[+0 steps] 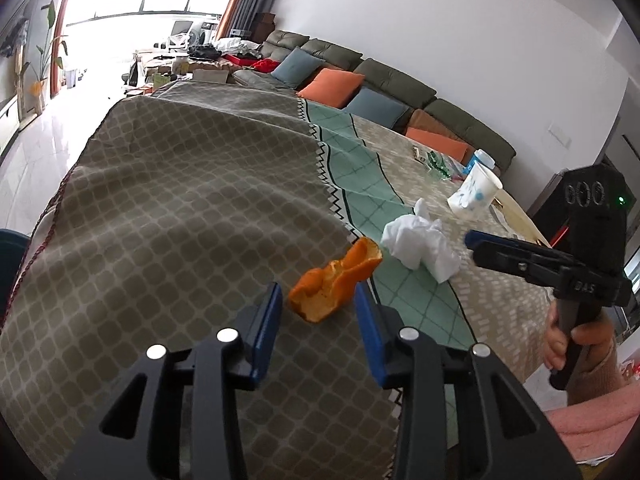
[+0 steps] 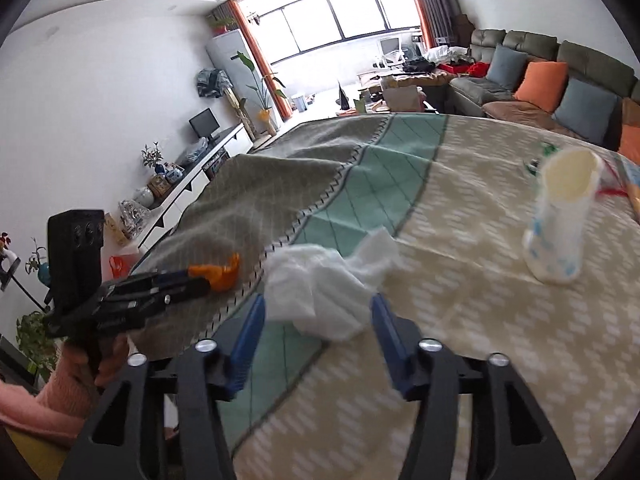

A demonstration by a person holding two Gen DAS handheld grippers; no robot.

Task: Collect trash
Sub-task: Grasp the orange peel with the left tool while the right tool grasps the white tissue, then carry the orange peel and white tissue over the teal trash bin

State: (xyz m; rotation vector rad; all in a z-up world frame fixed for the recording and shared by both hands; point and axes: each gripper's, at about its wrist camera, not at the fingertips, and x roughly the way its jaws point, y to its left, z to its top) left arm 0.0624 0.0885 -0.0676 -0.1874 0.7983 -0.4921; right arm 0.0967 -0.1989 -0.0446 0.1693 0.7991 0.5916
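Observation:
An orange peel (image 1: 334, 284) lies on the patterned tablecloth (image 1: 180, 200), right in front of my open left gripper (image 1: 318, 304), its near end between the blue fingertips. A crumpled white tissue (image 2: 320, 284) lies just ahead of my open right gripper (image 2: 318, 320), its near edge between the fingertips. The tissue also shows in the left wrist view (image 1: 420, 246), with the right gripper (image 1: 480, 246) beside it. A tipped white paper cup (image 2: 560, 220) with blue spots lies further right. The left gripper (image 2: 200, 282) reaches the peel (image 2: 220, 274) in the right wrist view.
More small litter, green and red scraps (image 1: 438, 166), lies at the table's far end near the cup (image 1: 474, 194). A long sofa with cushions (image 1: 360, 80) runs behind the table. A low white cabinet (image 2: 180, 188) stands along the left wall.

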